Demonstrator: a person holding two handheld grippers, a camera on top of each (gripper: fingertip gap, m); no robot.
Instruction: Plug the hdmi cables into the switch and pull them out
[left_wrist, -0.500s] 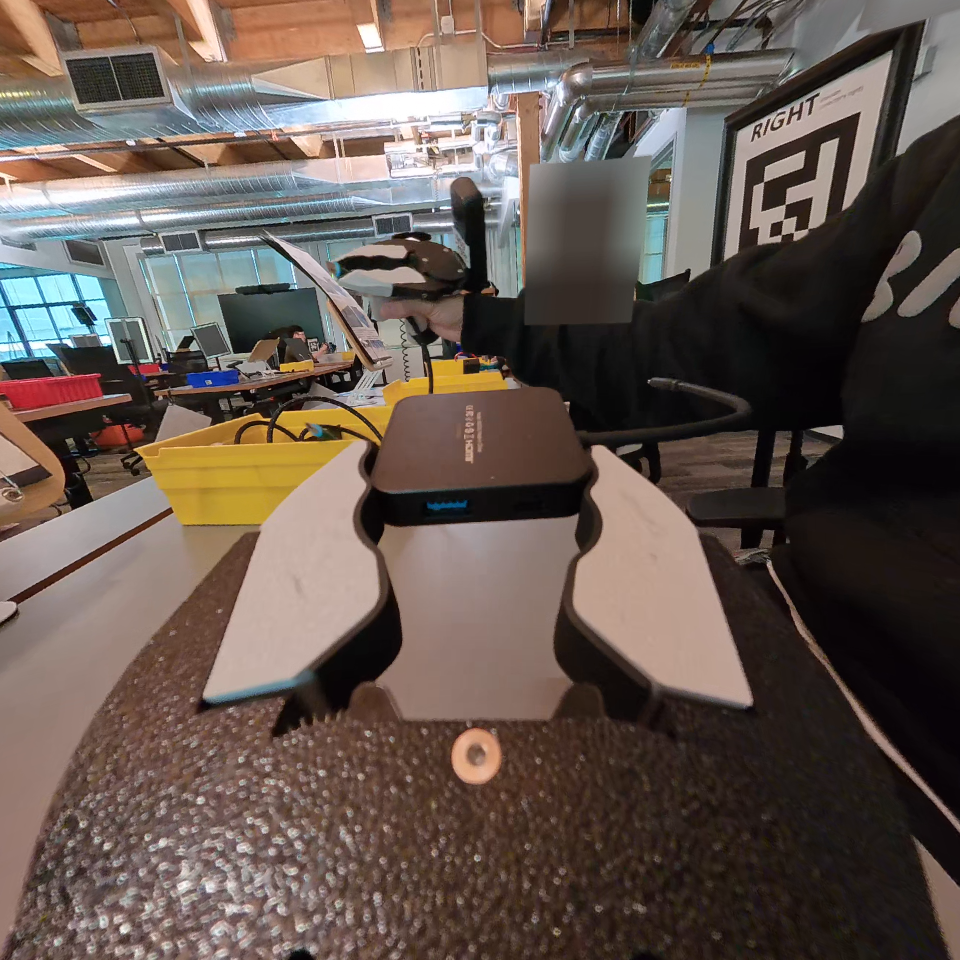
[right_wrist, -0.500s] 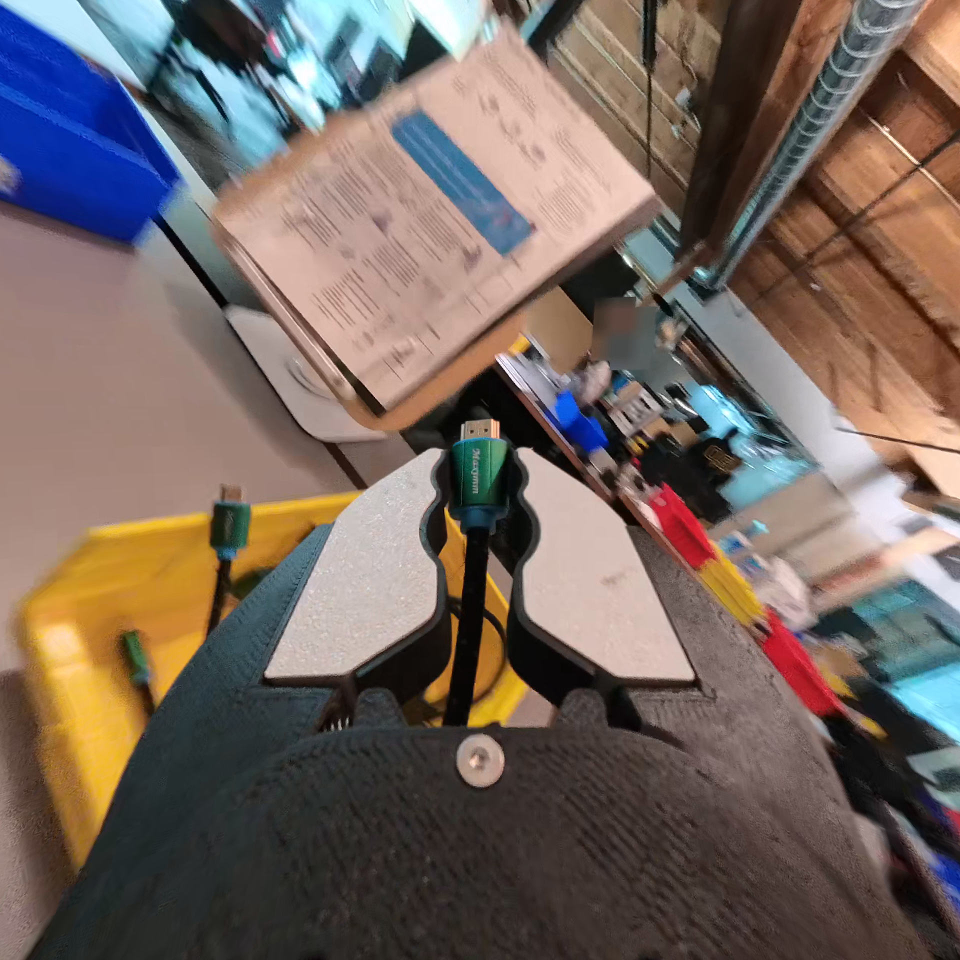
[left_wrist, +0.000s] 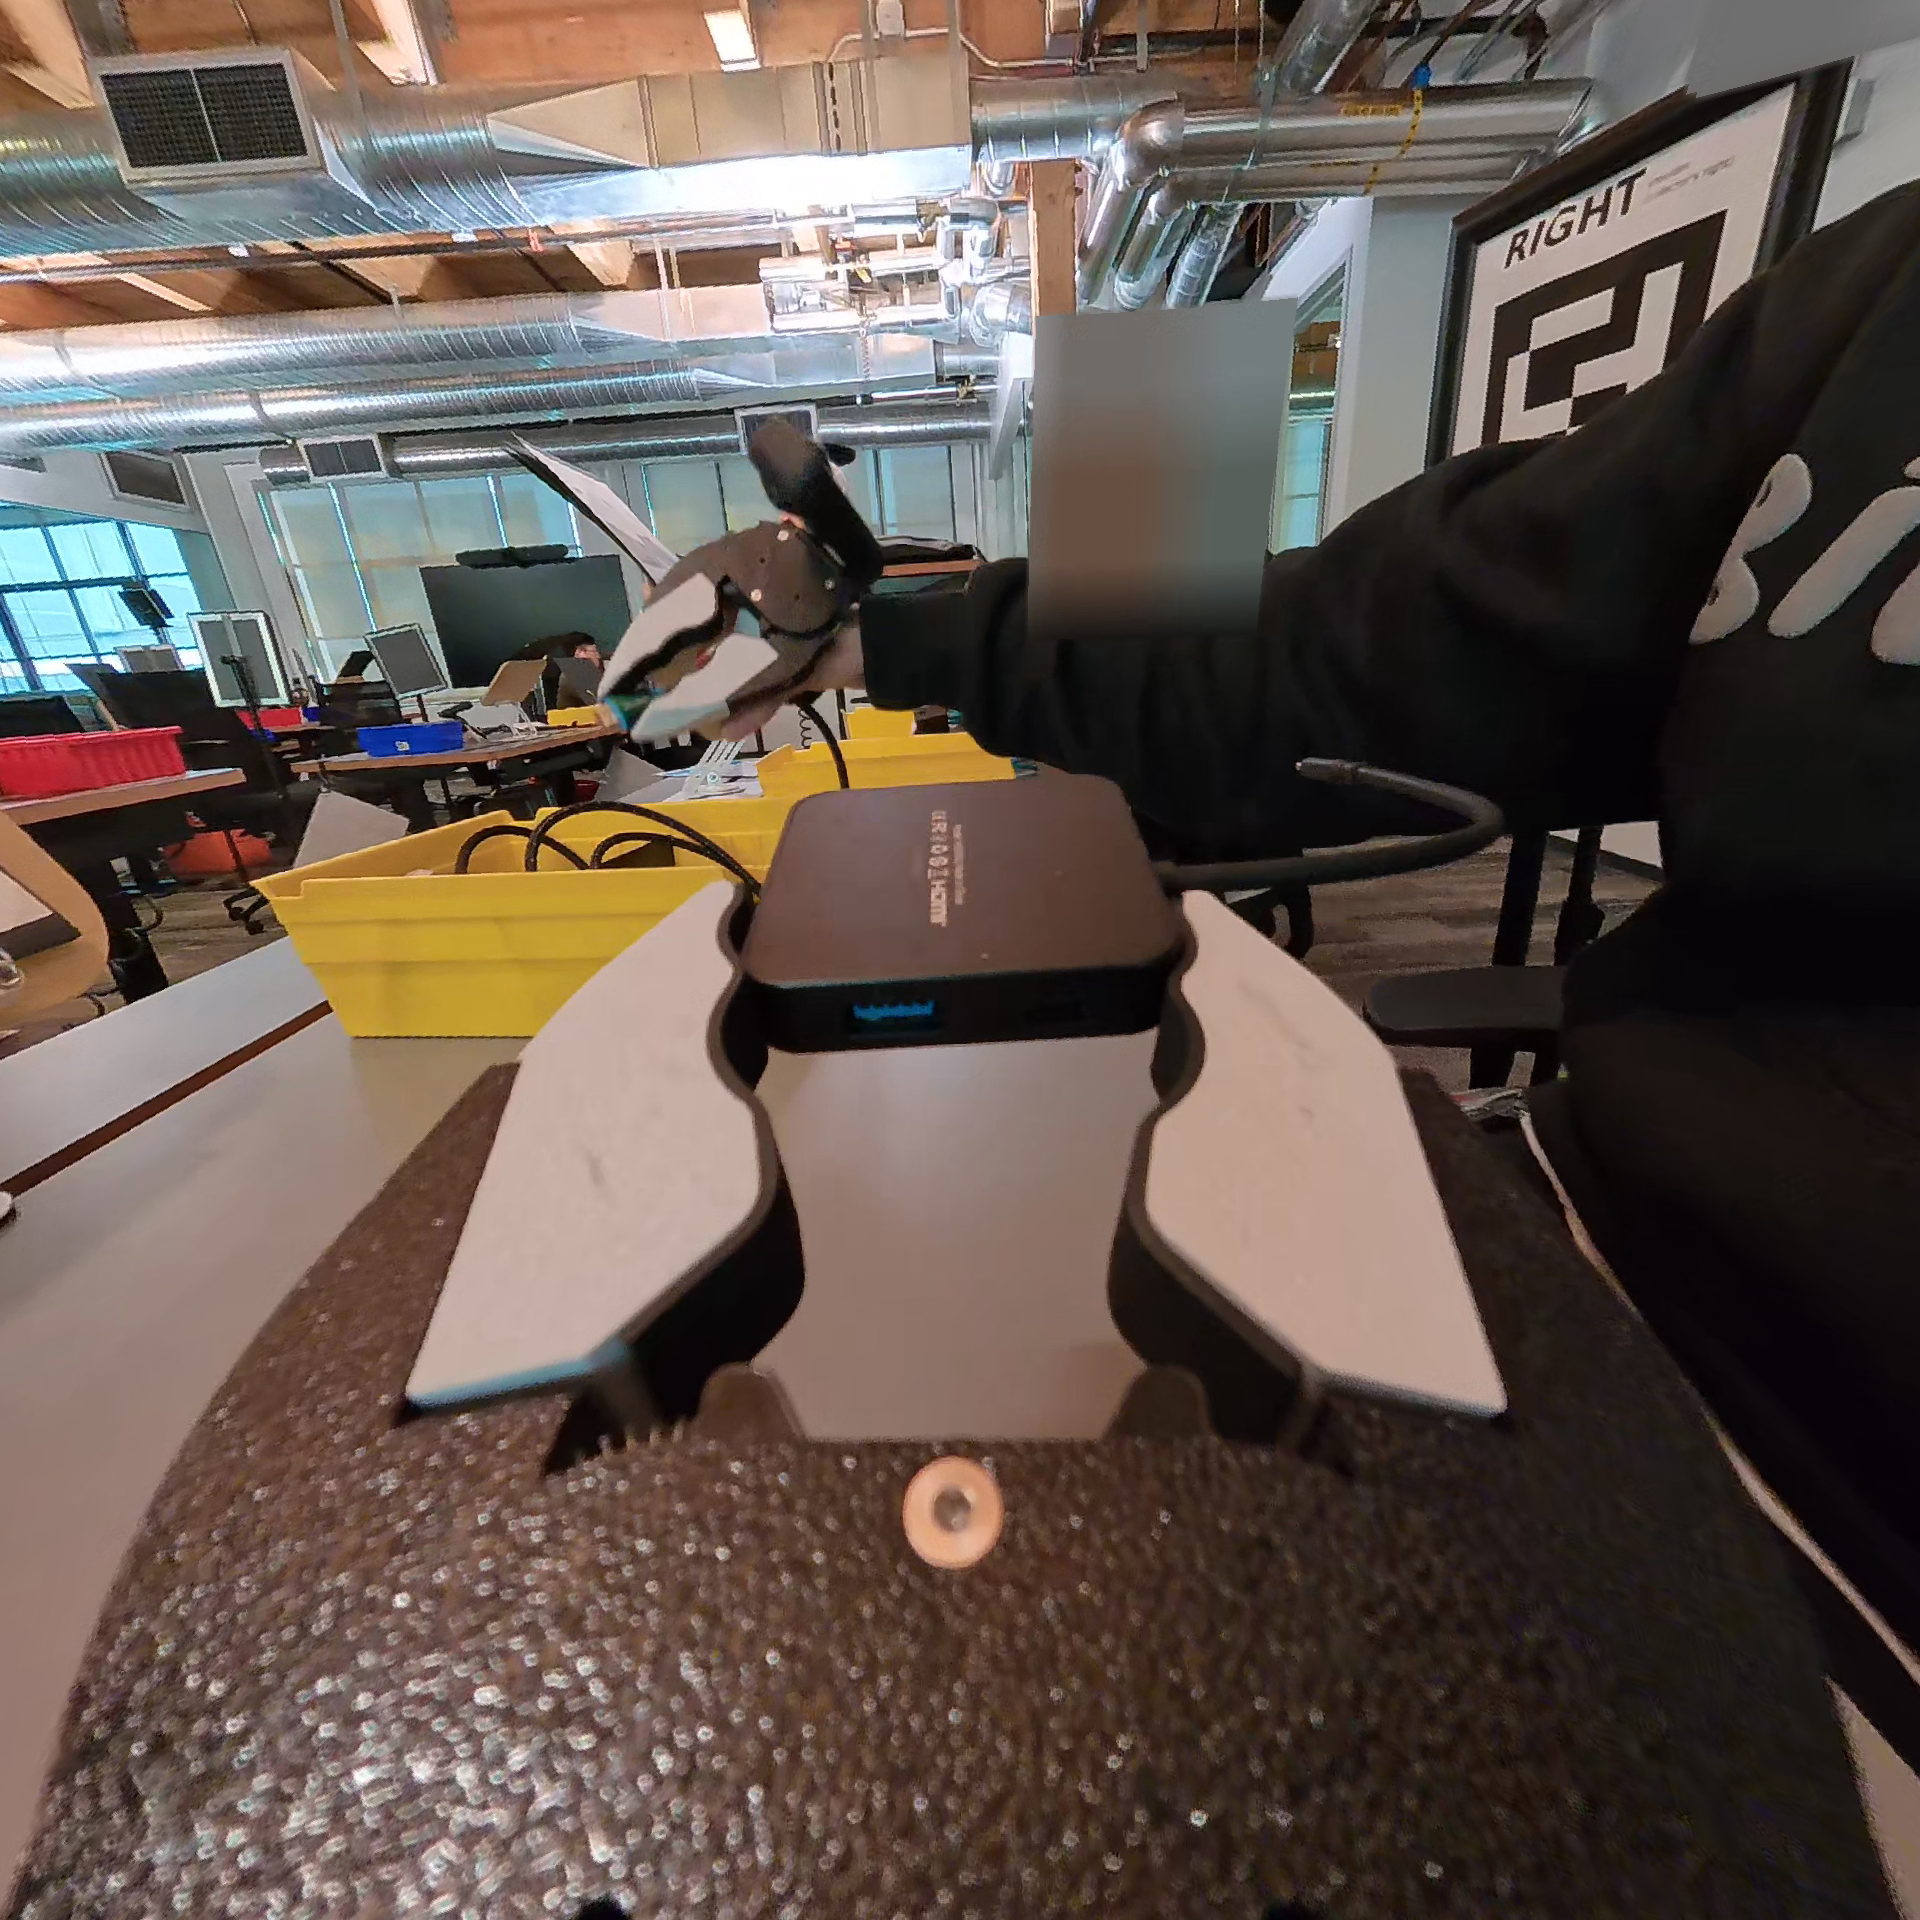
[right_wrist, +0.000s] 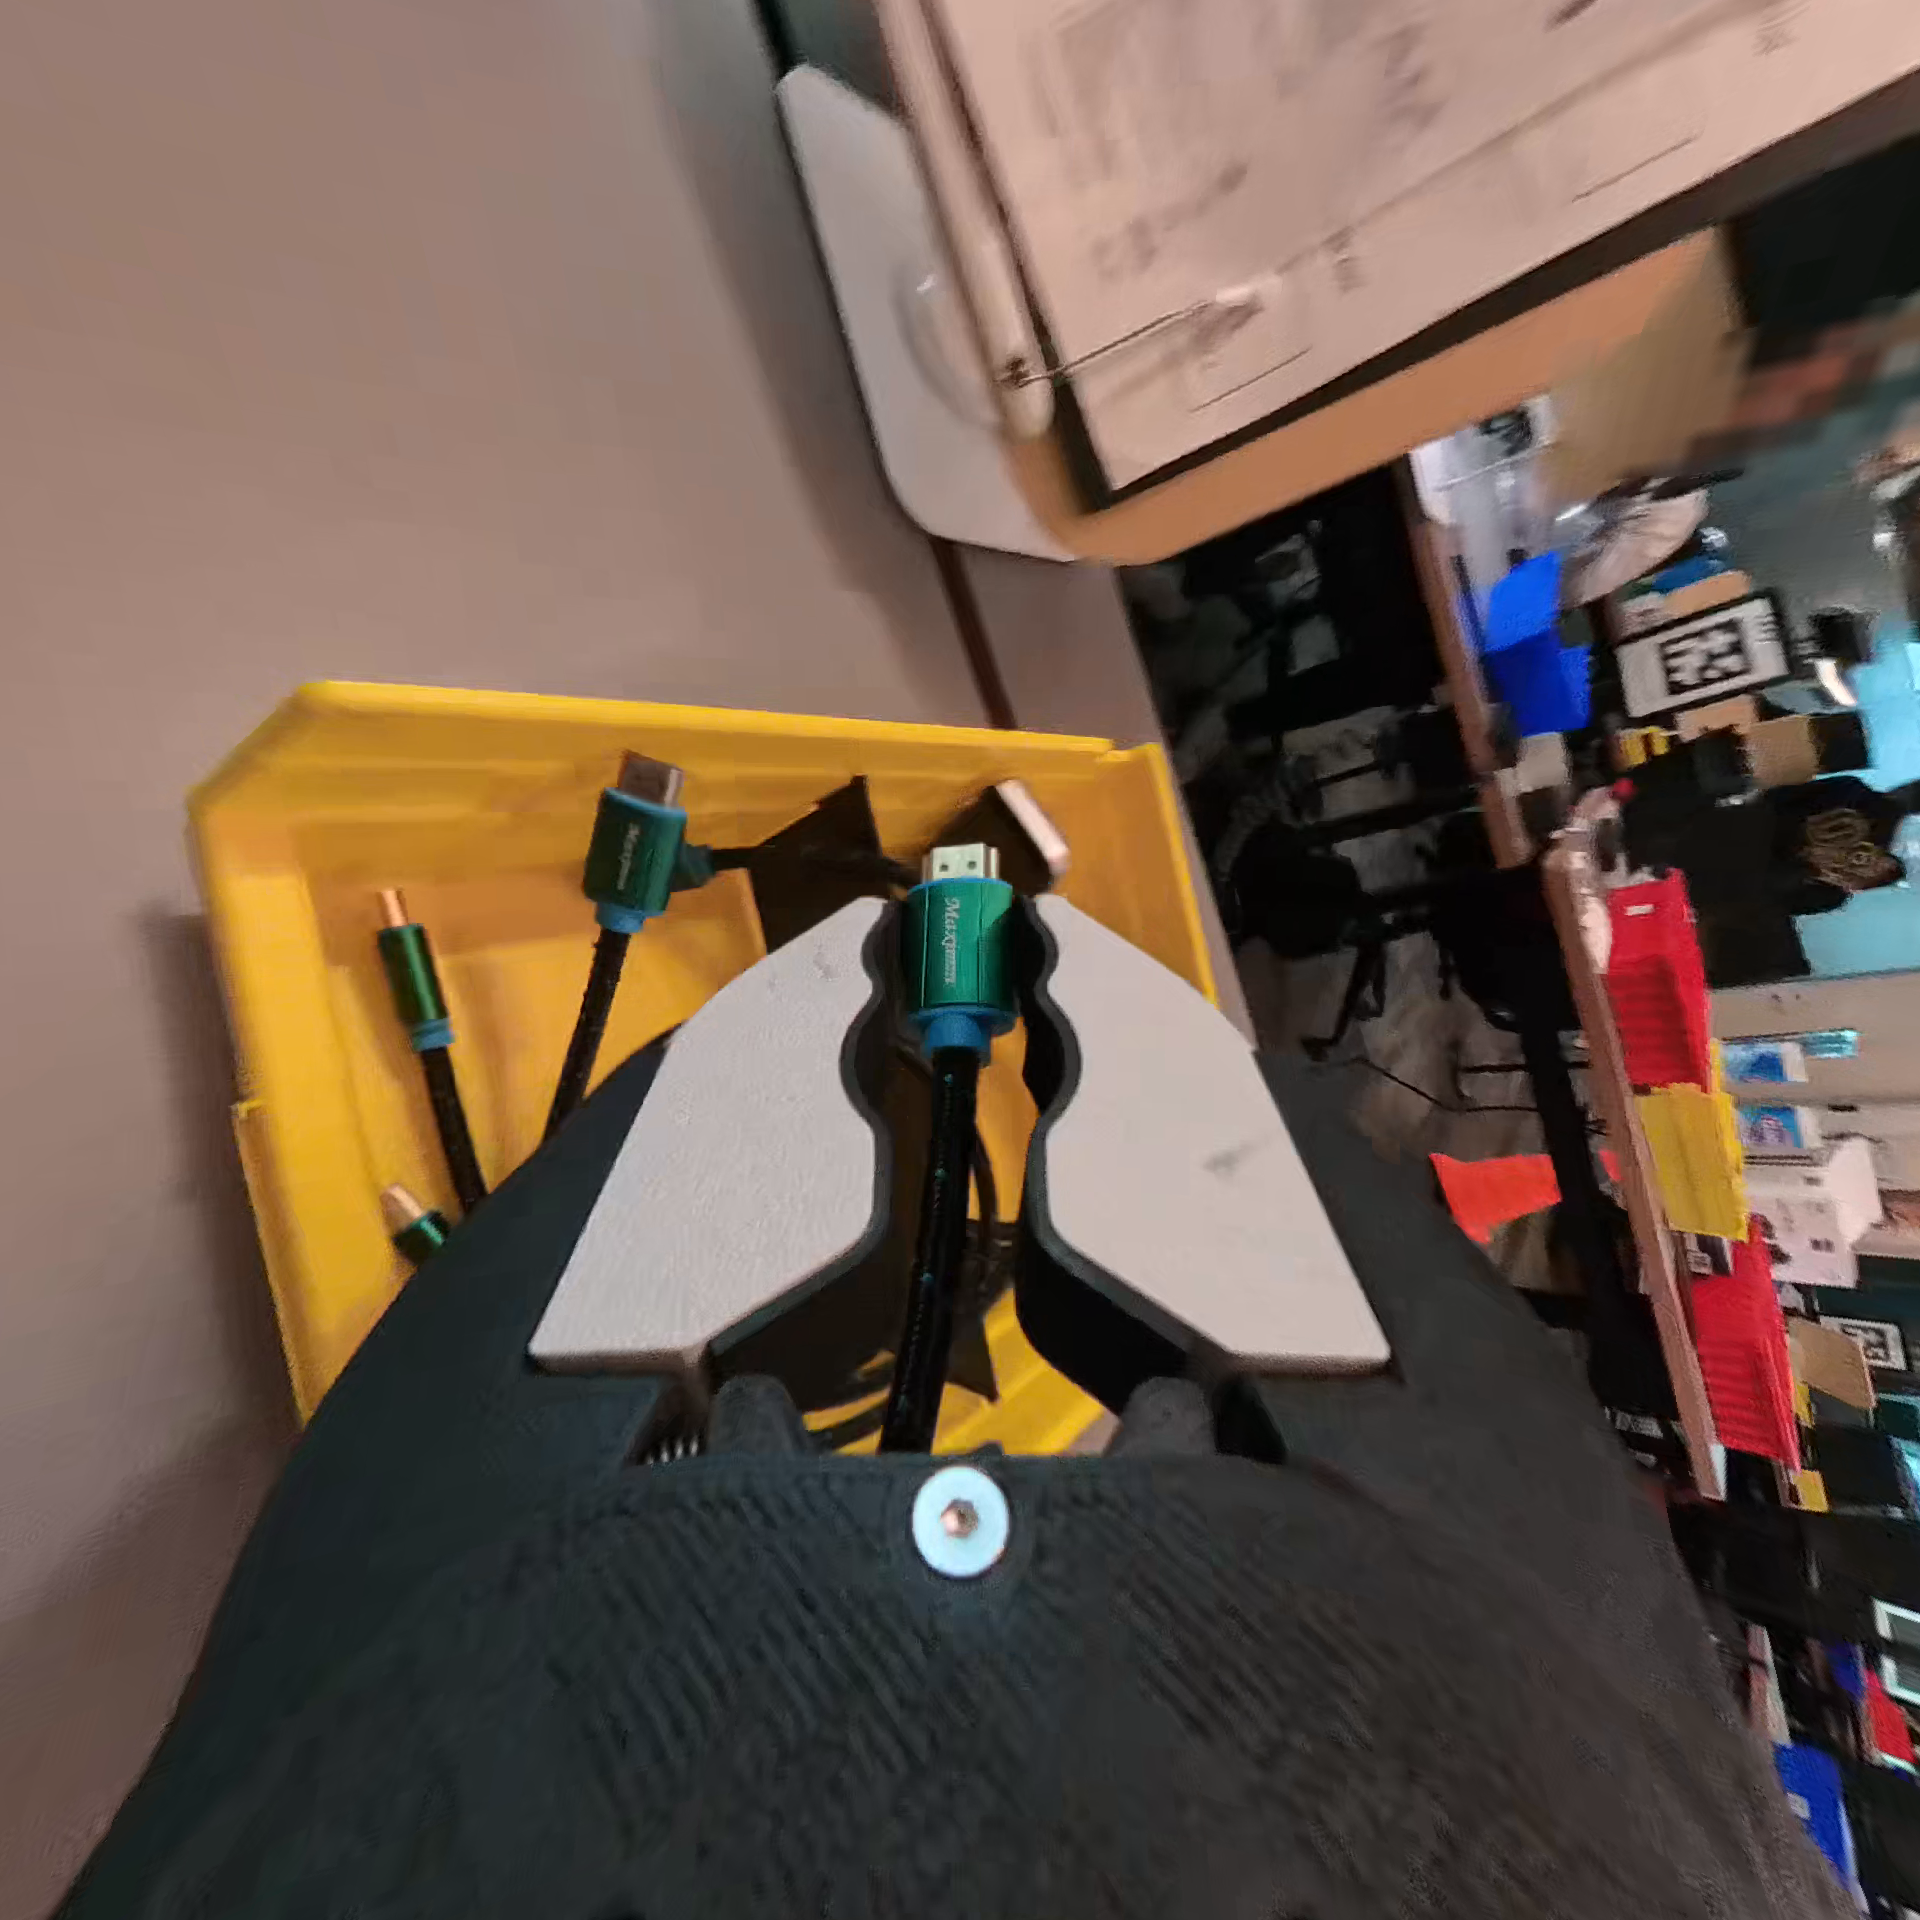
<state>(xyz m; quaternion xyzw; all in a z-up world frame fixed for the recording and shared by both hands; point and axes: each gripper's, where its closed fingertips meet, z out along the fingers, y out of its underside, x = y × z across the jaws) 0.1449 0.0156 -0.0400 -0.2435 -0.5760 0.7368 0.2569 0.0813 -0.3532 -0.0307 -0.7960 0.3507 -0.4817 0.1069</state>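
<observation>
Open office, exposed silver ducts overhead. Pale grey surface (left_wrist: 156, 1195) carries a yellow plastic bin (right_wrist: 343, 997) of spare green-headed braided cables.

My left hand-held gripper (left_wrist: 961, 977) clamps the flat dark rectangular switch (left_wrist: 956, 883) by its sides, blue port facing me, its black lead curving off right.

My right hand-held gripper (right_wrist: 956, 935) pinches the green metal HDMI plug (right_wrist: 958, 951), gold tip forward, above the bin. Left view alone shows it raised beyond the switch; right view alone shows the bin's inside.
</observation>
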